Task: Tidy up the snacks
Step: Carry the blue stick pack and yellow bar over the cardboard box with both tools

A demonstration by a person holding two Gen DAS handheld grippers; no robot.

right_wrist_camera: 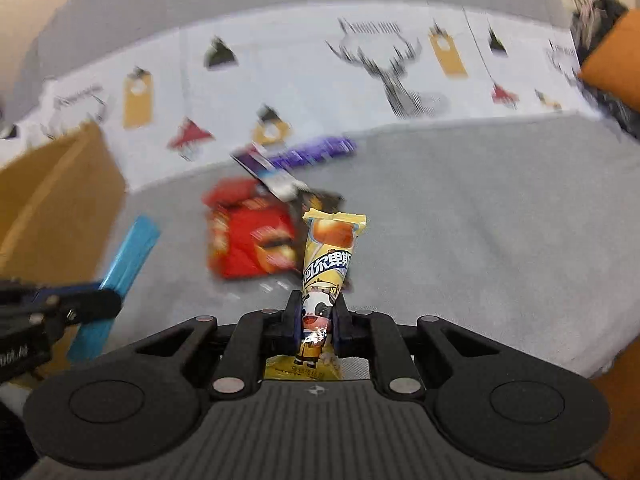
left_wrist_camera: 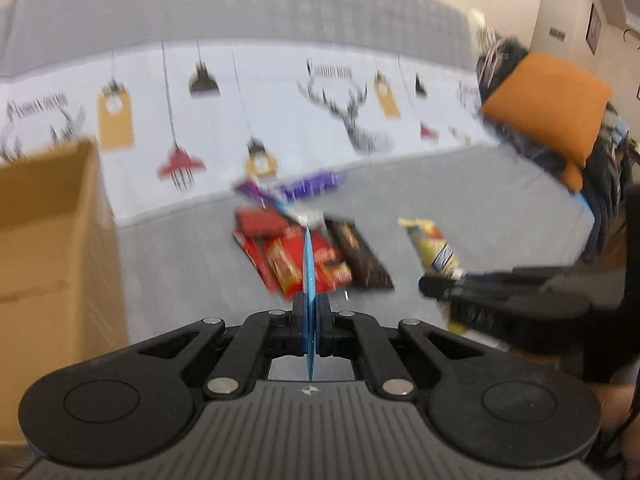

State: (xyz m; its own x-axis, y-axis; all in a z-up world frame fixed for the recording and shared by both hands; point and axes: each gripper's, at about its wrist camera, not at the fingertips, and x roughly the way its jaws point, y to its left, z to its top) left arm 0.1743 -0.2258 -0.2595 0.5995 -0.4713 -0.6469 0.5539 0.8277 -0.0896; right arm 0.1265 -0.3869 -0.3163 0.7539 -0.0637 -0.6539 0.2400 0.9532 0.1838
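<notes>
My left gripper [left_wrist_camera: 310,308] is shut on a thin blue snack packet [left_wrist_camera: 308,276], seen edge-on; it also shows as a blue strip in the right wrist view [right_wrist_camera: 128,256]. My right gripper [right_wrist_camera: 318,312] is shut on a yellow candy packet [right_wrist_camera: 328,256] with a cow picture, held upright above the bed; it also shows in the left wrist view [left_wrist_camera: 434,250]. A pile of snacks lies on the grey bed: red packets [left_wrist_camera: 292,260] [right_wrist_camera: 250,240], a dark brown packet [left_wrist_camera: 360,256] and a purple packet [left_wrist_camera: 304,188] [right_wrist_camera: 308,152].
An open cardboard box [left_wrist_camera: 52,240] [right_wrist_camera: 52,192] stands at the left by the bed. A white patterned sheet [left_wrist_camera: 280,100] covers the far side. An orange cushion [left_wrist_camera: 548,108] and dark clothes lie at the right.
</notes>
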